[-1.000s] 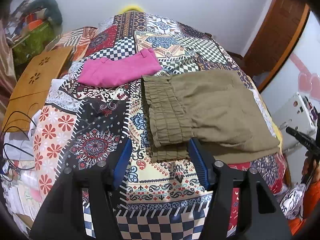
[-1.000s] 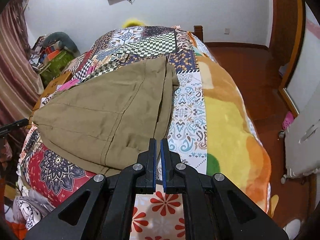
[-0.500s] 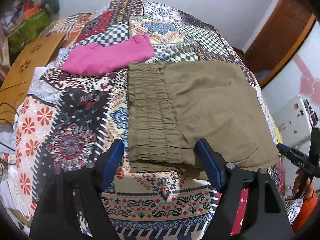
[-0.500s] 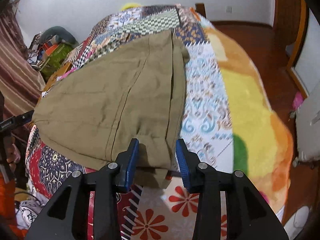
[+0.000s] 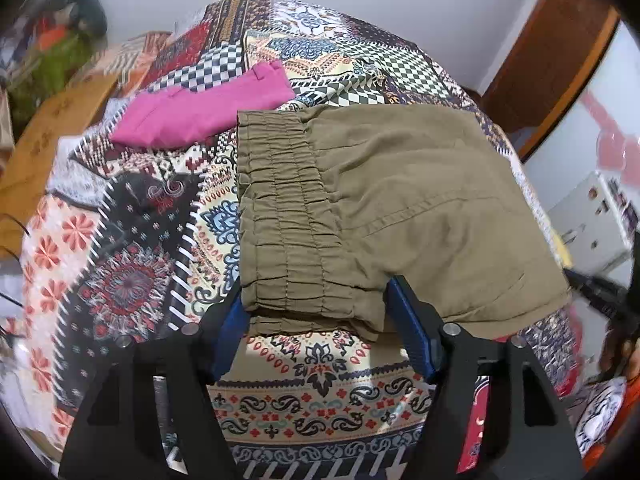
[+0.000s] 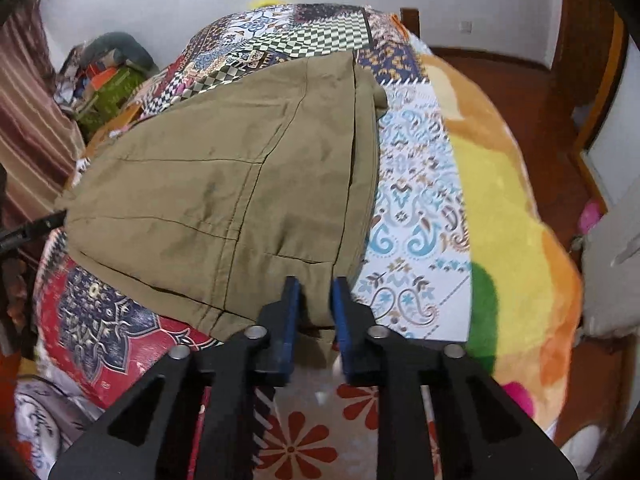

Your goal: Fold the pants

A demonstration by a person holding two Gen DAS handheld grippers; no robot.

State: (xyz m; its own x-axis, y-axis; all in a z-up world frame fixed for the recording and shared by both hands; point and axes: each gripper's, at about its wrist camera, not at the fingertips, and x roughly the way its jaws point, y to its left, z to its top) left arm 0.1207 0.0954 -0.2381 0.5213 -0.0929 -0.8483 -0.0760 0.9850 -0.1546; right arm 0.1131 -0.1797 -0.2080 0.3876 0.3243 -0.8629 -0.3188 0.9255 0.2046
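Note:
Olive-green pants [image 5: 360, 208] lie folded on the patchwork bedspread, gathered elastic waistband toward the left wrist view's near side. My left gripper [image 5: 316, 320] is open, its blue fingers straddling the near corner of the waistband without closing on it. In the right wrist view the same pants [image 6: 224, 184] show their leg end. My right gripper [image 6: 314, 308] has narrowed around the near hem edge, with a small gap still between its fingers and cloth lying in that gap.
Folded pink pants [image 5: 204, 108] lie beyond the olive ones on the bedspread [image 5: 132, 256]. A wooden board [image 5: 44, 136] stands at the left. A yellow-orange blanket [image 6: 512, 216] covers the bed's right side, with wooden floor [image 6: 540, 92] beyond.
Both grippers have moved forward onto the pants' near edges. The right gripper went from shut to open, then narrowed around the hem. The left stayed open and now straddles the waistband corner.

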